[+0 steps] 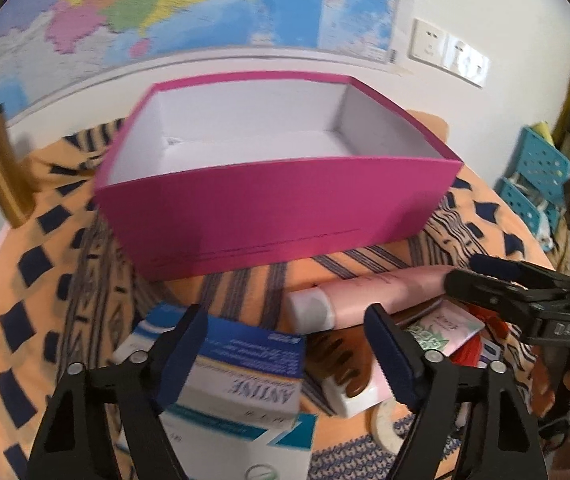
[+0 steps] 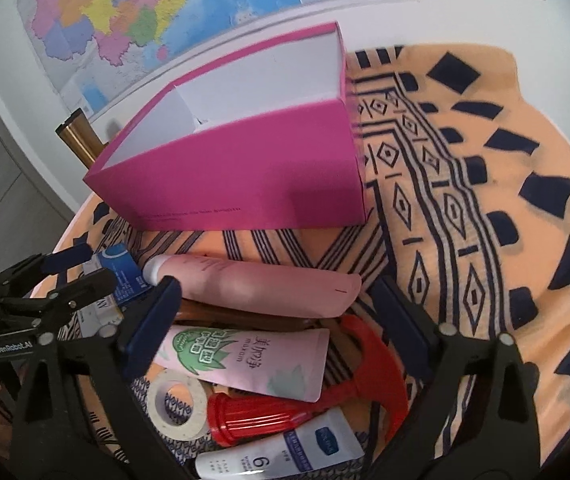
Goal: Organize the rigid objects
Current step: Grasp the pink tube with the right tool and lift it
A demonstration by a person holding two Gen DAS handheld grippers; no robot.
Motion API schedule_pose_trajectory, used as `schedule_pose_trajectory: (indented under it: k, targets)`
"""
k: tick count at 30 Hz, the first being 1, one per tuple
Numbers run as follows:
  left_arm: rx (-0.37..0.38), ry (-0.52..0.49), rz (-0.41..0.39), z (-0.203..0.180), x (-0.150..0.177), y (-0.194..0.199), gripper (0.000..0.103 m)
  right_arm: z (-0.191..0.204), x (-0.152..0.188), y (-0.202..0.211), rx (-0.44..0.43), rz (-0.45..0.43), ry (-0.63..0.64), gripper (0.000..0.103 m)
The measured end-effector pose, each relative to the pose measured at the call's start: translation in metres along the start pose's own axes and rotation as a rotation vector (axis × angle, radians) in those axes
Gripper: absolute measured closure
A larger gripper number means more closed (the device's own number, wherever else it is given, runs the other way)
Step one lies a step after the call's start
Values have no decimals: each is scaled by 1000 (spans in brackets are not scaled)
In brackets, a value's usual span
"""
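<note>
An open magenta box [image 1: 277, 208] with a white inside stands on the patterned cloth; it also shows in the right wrist view [image 2: 245, 176]. My left gripper [image 1: 285, 356] hangs open over a blue-and-white medicine box [image 1: 241, 376] and a brown comb [image 1: 341, 360], its pads pressing on nothing. My right gripper [image 2: 277, 324] is open above a pink tube [image 2: 253, 288] and a leaf-printed tube [image 2: 245, 360]. A red-handled tool [image 2: 325, 400], a tape roll [image 2: 177, 404] and a white tube [image 2: 281, 456] lie nearer the right wrist camera.
The orange and navy tablecloth [image 2: 485, 200] lies bare to the right of the box. A brass post [image 2: 79, 140] stands behind the box's left corner. Blue perforated crates [image 1: 533, 176] sit off the table at the right. A map covers the wall.
</note>
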State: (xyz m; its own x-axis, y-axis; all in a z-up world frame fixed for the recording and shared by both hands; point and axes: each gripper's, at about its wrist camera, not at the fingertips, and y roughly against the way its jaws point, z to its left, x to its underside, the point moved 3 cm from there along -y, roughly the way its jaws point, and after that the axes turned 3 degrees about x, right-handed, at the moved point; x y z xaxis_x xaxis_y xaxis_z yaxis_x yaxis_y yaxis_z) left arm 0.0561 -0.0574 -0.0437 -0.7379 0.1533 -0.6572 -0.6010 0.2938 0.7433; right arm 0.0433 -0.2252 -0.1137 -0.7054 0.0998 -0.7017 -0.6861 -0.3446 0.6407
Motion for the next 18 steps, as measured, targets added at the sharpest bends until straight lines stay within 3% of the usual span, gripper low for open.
schedule_pose_trajectory:
  k: [13,18]
  targets:
    - [122,-51,131,-9,-5,-35,34,-24,-1,-24,-87,101,-108,28]
    - [174,-30,171,-11,-6,-46,52,-28,-3,-25,-103,103,-117,32]
